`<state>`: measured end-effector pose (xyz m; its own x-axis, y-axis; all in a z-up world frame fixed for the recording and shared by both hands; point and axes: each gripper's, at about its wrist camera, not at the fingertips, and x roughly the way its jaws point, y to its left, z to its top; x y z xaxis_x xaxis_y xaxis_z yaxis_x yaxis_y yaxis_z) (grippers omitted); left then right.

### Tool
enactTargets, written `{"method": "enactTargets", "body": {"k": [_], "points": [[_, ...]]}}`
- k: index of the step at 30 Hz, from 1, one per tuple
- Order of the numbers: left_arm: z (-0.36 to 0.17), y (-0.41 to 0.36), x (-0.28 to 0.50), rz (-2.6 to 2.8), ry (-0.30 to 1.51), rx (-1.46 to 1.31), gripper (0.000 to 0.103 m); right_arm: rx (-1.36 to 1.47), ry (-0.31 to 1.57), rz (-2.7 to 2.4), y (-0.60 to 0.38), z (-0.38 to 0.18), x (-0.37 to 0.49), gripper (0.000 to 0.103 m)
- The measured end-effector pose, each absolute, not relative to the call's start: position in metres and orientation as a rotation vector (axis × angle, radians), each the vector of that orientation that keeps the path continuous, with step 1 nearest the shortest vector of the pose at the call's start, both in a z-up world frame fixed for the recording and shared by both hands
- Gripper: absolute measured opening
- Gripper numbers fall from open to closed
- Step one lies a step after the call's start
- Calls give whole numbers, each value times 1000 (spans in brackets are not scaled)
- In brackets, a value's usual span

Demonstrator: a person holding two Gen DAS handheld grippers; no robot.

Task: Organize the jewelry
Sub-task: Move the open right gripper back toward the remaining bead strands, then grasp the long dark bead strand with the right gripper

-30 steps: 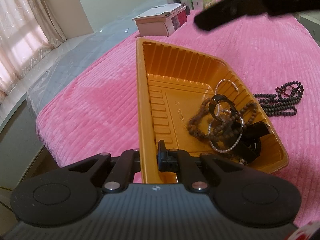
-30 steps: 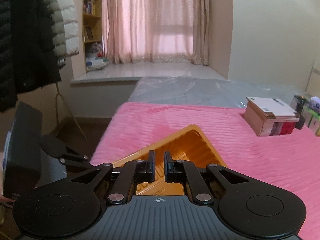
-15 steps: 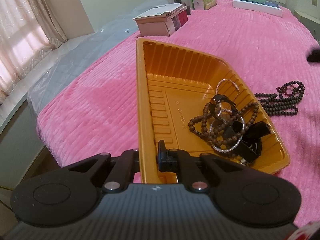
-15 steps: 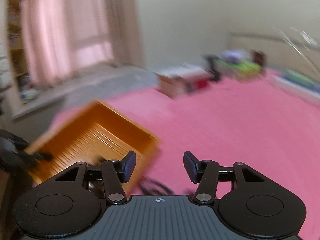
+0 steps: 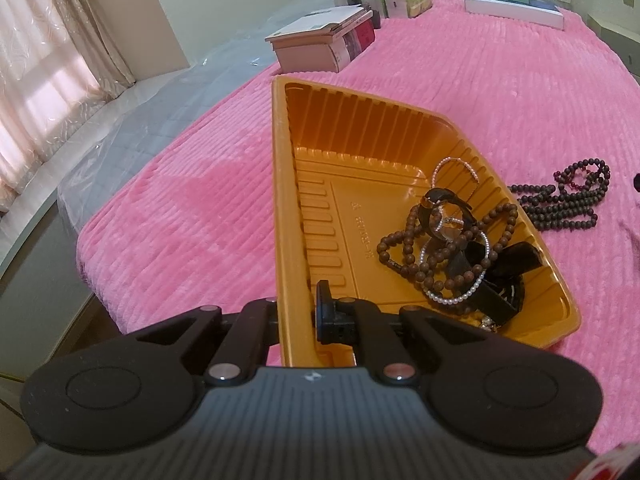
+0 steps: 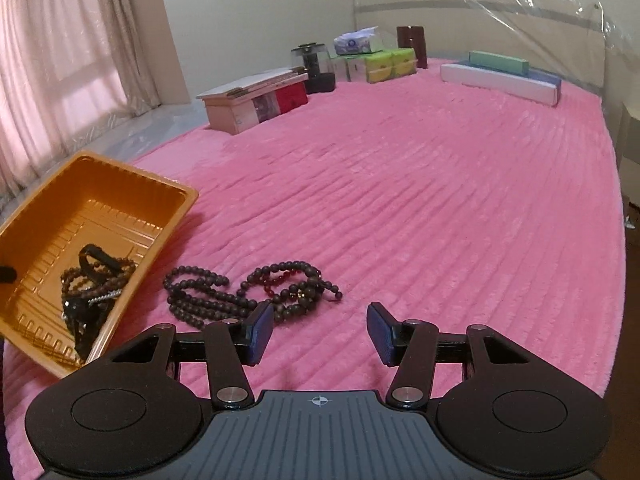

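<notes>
An orange plastic tray [image 5: 288, 184] lies on the pink bedspread; it also shows in the right wrist view [image 6: 48, 208]. It holds a brown bead bracelet [image 5: 424, 256], a pearl bracelet [image 5: 456, 296], a watch [image 5: 444, 216] and black bands. My left gripper [image 5: 298, 312] is shut on the tray's near wall. A pile of dark bead necklaces [image 6: 256, 288] with some red beads lies on the bedspread right of the tray, also in the left wrist view [image 5: 568, 200]. My right gripper [image 6: 320, 332] is open and empty, just in front of that pile.
A wooden box with books [image 6: 252, 96] stands at the far left of the bed. Tissue boxes [image 6: 376, 60], a dark jar [image 6: 314, 64] and long flat boxes [image 6: 504, 76] line the far end. The bed edge drops off at left [image 5: 60, 240].
My right gripper has swung from over the tray to the right, opened wide, and come down near the bead necklaces. The left gripper and tray have not moved.
</notes>
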<state>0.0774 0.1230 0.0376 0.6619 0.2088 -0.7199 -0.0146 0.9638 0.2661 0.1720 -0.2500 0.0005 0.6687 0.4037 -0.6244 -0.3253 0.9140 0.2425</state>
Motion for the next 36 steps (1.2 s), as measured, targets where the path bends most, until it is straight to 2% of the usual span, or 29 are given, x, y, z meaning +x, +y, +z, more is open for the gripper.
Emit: {"method": "enactTargets", "body": {"k": [1,3,4,16,18,19,25,36], "points": [[38,123,78,128,841,248,4,111,735,418,-246,-1,177,52],[38,123,78,129,840,249,4,94,751,433,-240,-5,183,37],[38,123,78,128,841,248,4,90,759,438,-236,-7,187,35],[38,123,79,127,843,251,4,107,794,413,-218,-21,219,25],[38,123,78,127,843,250,4,111,796,412,-217,-20,221,10],[38,124,78,127,843,249,4,99,792,408,-216,-19,220,8],[38,124,78,128,843,249,4,19,735,419,-214,3,201,7],[38,123,78,126,843,249,4,-180,480,435,-224,93,167,7]]}}
